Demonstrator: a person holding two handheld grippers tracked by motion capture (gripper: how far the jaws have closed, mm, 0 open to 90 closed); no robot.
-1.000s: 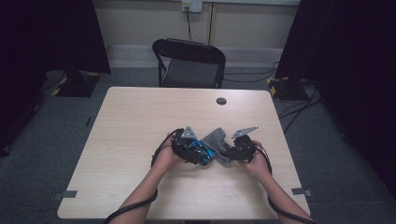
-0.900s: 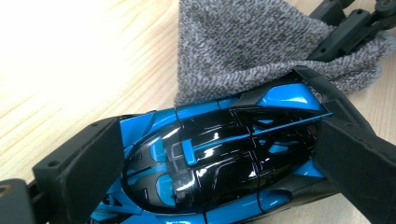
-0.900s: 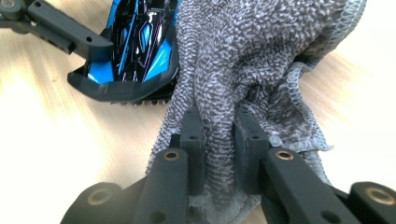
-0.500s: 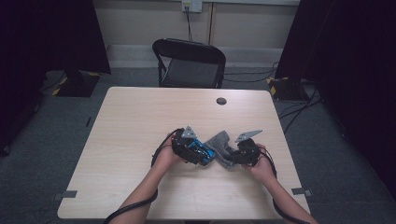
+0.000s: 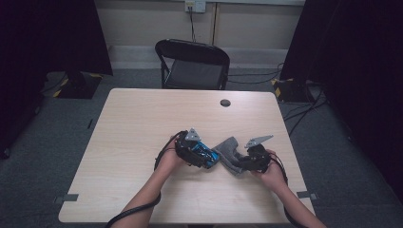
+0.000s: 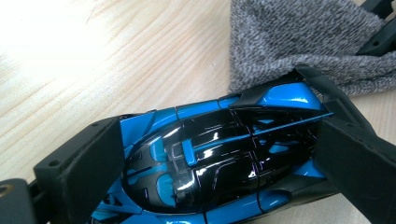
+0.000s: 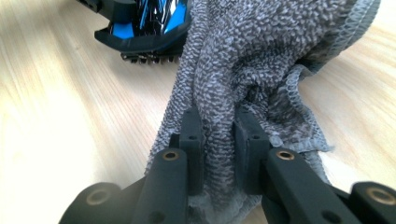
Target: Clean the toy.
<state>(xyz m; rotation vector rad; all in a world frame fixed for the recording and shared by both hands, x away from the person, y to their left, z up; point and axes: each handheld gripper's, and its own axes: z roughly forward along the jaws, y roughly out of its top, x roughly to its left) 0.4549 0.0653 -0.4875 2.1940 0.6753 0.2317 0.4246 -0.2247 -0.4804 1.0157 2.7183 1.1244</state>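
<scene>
Near the bench's [image 5: 142,114] front edge, the left hand-held gripper [image 5: 205,159] is clamping a glossy, probably slippery toy car [image 6: 219,154] (sides offer purchase), while the right hand-held gripper [image 7: 218,140] is pinching a soft cloth [image 7: 261,60].

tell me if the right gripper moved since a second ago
Yes. In the high view the right gripper, shut on the grey cloth, has slid slightly toward the table's right edge, away from the blue toy car.
</scene>
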